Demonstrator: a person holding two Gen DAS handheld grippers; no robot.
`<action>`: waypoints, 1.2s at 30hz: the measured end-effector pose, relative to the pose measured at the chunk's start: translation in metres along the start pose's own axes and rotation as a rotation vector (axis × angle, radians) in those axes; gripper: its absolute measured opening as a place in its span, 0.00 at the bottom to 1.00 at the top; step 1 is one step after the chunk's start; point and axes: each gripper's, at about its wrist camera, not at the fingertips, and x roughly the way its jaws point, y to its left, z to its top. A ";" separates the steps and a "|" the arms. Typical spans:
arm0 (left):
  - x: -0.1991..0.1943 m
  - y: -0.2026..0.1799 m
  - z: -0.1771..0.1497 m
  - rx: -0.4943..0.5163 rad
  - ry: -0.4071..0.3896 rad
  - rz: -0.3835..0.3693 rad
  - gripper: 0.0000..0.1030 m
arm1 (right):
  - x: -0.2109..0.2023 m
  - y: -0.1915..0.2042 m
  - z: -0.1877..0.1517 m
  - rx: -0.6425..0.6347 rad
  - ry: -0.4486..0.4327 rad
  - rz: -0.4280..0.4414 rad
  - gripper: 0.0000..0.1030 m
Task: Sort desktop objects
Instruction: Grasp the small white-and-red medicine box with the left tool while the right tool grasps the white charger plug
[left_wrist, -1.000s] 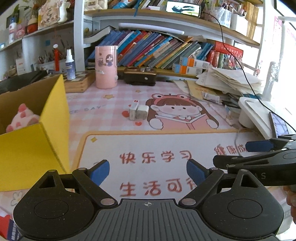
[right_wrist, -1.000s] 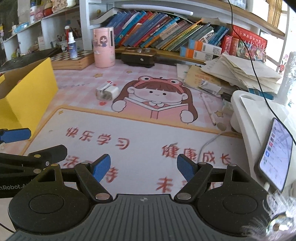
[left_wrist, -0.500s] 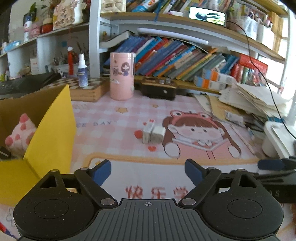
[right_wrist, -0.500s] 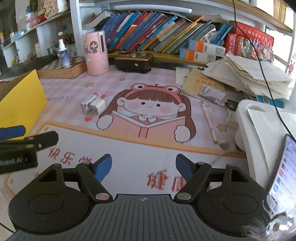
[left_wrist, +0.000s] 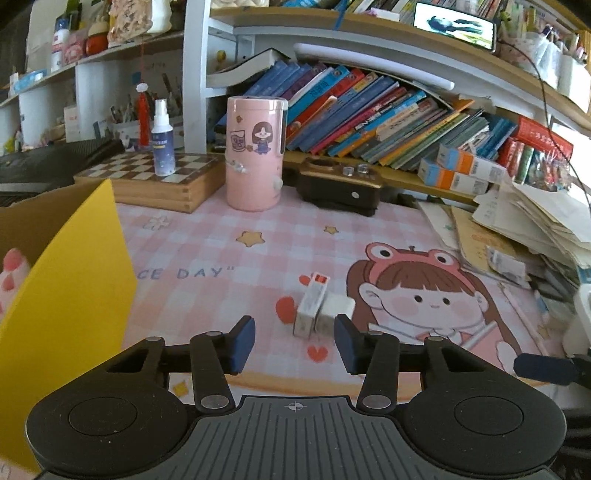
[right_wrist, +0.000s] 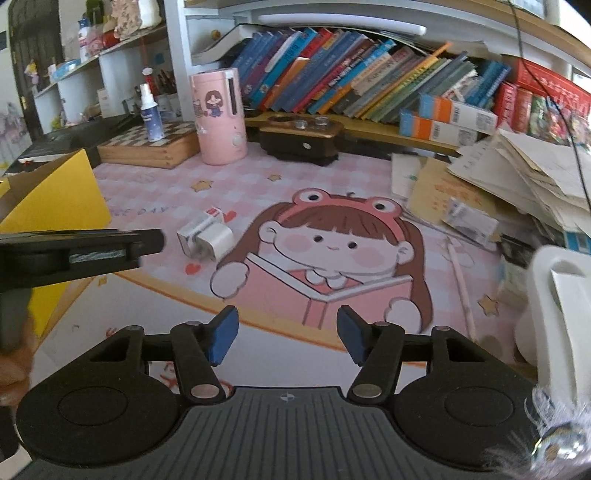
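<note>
The small white plug-shaped charger block (left_wrist: 334, 314) lies on its side, touching a small white carton with a red end label (left_wrist: 310, 306); the pair sits on the pink checked cartoon mat (left_wrist: 207, 251) covering the bench, just ahead of the left claw (left_wrist: 294, 343) toward twelve o'clock and a little right of its centre line. In the right wrist view the same pair lies at about ten o'clock, well apart from the right claw (right_wrist: 287, 339).

Both claws are closing with nothing between the blue pads, and neither has hold of anything. That is the main risk: if the left claw narrows further before it arrives, its right pad (left_wrist: 345, 347), already close to the charger's near corner, could strike the block and push it away rather than straddle it. Because charger and carton touch, a nudge to one likely slides or tips the other, and a grasp could catch both or pinch only an edge.

The open yellow cardboard box (left_wrist: 74, 280) stands at nine o'clock, holding a pink plush toy (left_wrist: 13, 273); its raised flap could snag a low carry. The right claw, visible at three o'clock of the left view, could crowd the approach.
</note>
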 end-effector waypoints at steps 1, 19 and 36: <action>0.004 -0.001 0.002 0.006 0.002 0.002 0.44 | 0.002 0.000 0.002 -0.003 -0.002 0.005 0.56; 0.069 -0.013 0.023 0.078 0.039 -0.018 0.31 | 0.026 0.006 0.012 -0.043 0.021 0.053 0.56; 0.071 -0.002 0.020 0.096 0.111 -0.063 0.12 | 0.038 0.013 0.020 -0.072 0.018 0.080 0.56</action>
